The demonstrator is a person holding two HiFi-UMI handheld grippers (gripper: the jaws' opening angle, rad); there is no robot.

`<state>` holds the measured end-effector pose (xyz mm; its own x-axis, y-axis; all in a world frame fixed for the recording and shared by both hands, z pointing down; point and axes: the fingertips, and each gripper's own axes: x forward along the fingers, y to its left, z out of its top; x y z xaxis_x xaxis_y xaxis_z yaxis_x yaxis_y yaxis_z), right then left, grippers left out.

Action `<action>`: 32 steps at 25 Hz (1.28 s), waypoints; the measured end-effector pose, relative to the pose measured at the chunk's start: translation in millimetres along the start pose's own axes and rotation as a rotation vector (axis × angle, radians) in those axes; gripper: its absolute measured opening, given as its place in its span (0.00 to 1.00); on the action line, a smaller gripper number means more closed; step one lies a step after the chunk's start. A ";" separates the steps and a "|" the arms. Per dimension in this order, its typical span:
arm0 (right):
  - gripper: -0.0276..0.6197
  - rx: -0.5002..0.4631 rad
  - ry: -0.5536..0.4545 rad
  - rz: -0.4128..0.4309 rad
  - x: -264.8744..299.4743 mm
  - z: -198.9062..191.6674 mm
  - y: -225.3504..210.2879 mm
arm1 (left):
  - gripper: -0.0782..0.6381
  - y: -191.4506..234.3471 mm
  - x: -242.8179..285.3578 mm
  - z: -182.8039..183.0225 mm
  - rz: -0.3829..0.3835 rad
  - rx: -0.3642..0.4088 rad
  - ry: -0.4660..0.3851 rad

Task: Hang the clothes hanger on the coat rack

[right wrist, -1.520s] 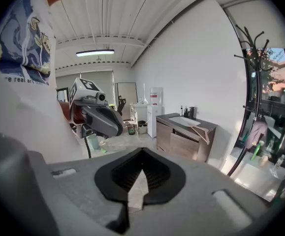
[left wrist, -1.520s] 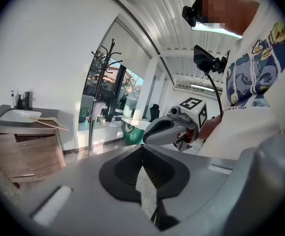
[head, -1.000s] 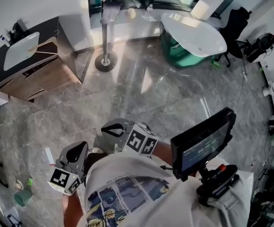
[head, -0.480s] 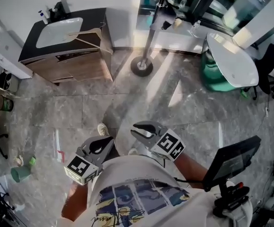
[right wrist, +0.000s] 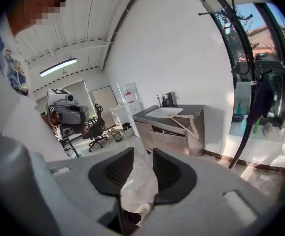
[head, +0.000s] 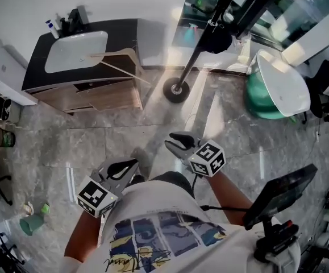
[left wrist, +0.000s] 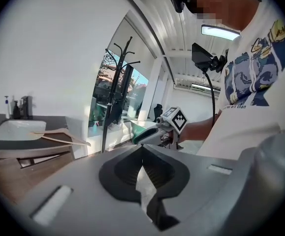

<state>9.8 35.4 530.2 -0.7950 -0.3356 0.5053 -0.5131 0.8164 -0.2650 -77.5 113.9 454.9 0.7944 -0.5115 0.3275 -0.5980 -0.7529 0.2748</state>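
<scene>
**Left hand-held gripper [head: 127, 165] and right hand-held gripper [head: 175, 141] brought nearer the worktop [head: 124, 30]**

Since the earlier frame the sink worktop and the coat rack [head: 197, 53] have been approached. The right hand-held gripper's jaws have just been opening and are held narrowly apart, with nothing between them. The left hand-held gripper's jaw tips are pressed together, empty. The clothes hanger [head: 121, 52] is laid at the worktop's right edge, beside the basin [head: 73, 50], one arm overhanging the front right corner.

On my T-shirt [left wrist: 260, 82], a small line under the blue picture print seems to end "art than". The cursive lettering elsewhere is too cut off to read.
</scene>
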 end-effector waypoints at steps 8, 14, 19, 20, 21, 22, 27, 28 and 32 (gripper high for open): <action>0.32 0.163 0.081 0.019 84.7 10.2 -97.8 | 0.11 78.2 -10.9 20.5 0.083 -0.055 0.001; 0.41 0.364 0.122 0.098 159.9 17.6 -193.4 | 0.11 124.9 6.5 41.3 0.174 -0.096 -0.001; 0.49 0.483 0.161 0.188 217.4 19.6 -247.8 | 0.11 159.8 25.5 72.6 0.262 -0.124 -0.017; 0.49 0.514 0.161 0.212 227.1 20.4 -254.6 | 0.11 165.1 29.0 75.8 0.278 -0.133 -0.017; 0.50 0.545 0.160 0.239 236.0 21.1 -259.5 | 0.11 169.2 32.0 77.6 0.293 -0.144 -0.015; 0.50 0.575 0.161 0.269 244.1 21.7 -262.2 | 0.11 172.2 34.7 78.7 0.309 -0.156 -0.012; 0.50 0.695 0.188 0.451 276.8 26.1 -257.6 | 0.11 180.8 45.8 83.5 0.380 -0.205 -0.003; 0.50 0.714 0.194 0.491 282.6 26.3 -253.9 | 0.11 183.1 46.0 83.1 0.397 -0.215 0.001; 0.50 0.766 0.220 0.579 302.0 21.9 -243.3 | 0.11 192.1 41.3 80.5 0.452 -0.241 0.006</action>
<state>-112.6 -274.8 729.3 -0.9516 0.1782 0.2505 -0.1961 0.2757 -0.9410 -151.0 -85.2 448.4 0.4505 -0.7608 0.4671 -0.8898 -0.3396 0.3049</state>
